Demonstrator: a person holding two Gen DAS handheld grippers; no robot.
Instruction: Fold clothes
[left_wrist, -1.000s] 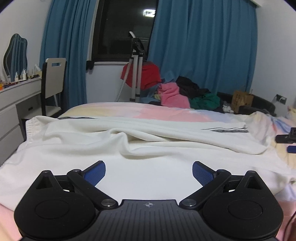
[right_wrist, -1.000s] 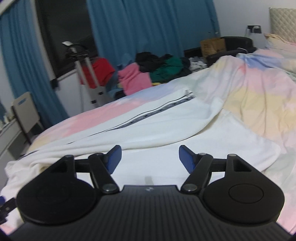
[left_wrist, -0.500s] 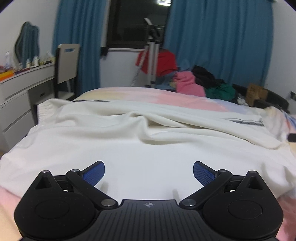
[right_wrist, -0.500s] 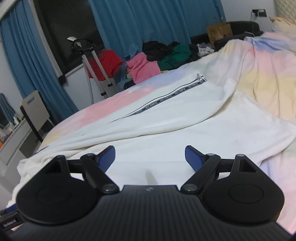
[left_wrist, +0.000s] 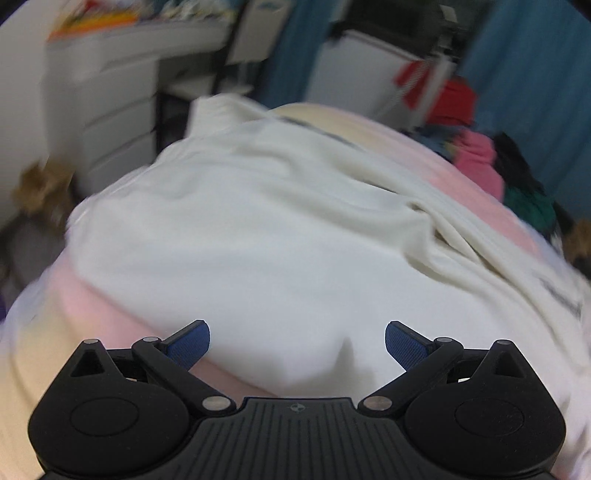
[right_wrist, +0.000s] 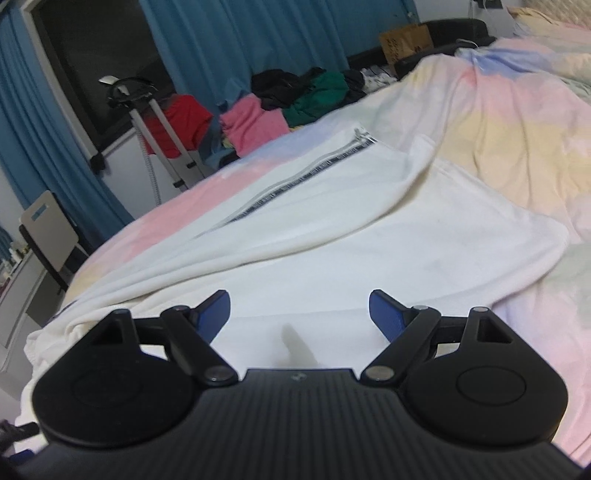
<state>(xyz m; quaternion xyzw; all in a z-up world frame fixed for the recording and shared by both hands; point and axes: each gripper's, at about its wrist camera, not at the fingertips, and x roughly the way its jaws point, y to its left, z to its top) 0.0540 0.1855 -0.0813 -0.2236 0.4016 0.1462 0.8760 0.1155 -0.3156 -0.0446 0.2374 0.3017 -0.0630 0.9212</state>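
Nearest, left gripper (left_wrist: 297, 341) with blue fingers spread wide, nothing between them, poised just above the near hem of the white trousers (left_wrist: 280, 236). Right gripper (right_wrist: 300, 314) likewise released and empty, hanging over the same white cloth (right_wrist: 369, 254).

Beyond the fingertips, trousers spread across the pastel bedspread (right_wrist: 509, 147), one leg lying partly over the other, rumpled along the overlap. Dark side stripe (right_wrist: 291, 184) running up the farther leg toward its end. Waistband end toward the drawers (left_wrist: 110, 122) side, though blurred in the left view.

Farther off, heap of other clothes (right_wrist: 291, 103) at the bed's far edge, metal stand (right_wrist: 162, 129), blue curtains (right_wrist: 240, 48), chair (right_wrist: 48, 232).

Judged as the very start of a fold: garment laid out, not yet gripped. Next move likely a drop onto the near edge with both grippers, a firm pinch through every layer, then a lift and carry across. Loose wrinkles worth smoothing first, otherwise an uneven crease.
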